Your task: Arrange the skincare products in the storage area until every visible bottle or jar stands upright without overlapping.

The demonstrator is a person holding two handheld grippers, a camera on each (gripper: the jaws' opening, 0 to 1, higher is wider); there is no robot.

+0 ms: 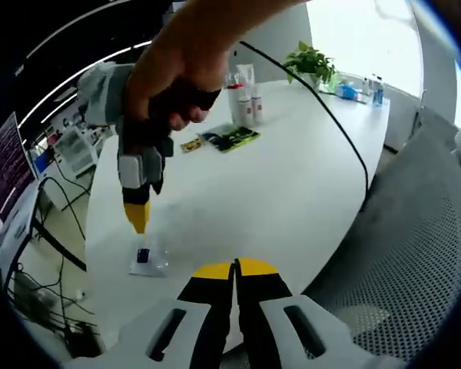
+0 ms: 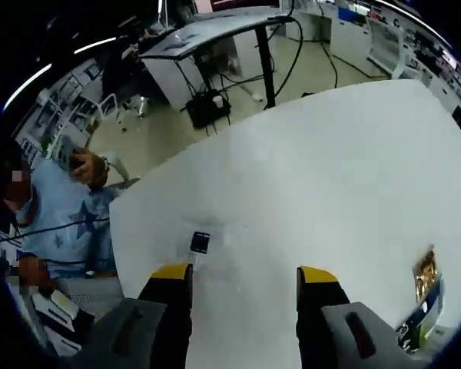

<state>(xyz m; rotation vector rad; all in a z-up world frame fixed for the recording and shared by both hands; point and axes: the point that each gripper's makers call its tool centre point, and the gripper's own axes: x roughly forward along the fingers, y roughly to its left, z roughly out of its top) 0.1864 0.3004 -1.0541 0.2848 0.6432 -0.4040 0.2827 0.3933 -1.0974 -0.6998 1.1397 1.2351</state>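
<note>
Hovering wide-jawed right tool (image 2: 244,280) over small clear packet (image 2: 199,244) on white counter (image 2: 330,169), left tool (image 1: 236,269) pinched shut and empty, bottles (image 1: 244,104) standing well apart at far edge, best approached low and square.

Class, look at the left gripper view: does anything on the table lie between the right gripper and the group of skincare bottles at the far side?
Only the dark green-and-yellow packet and a small brown sachet, both flat, lie before the skincare bottles. The right gripper hangs over a small clear packet; bare white table fills the rest.
</note>
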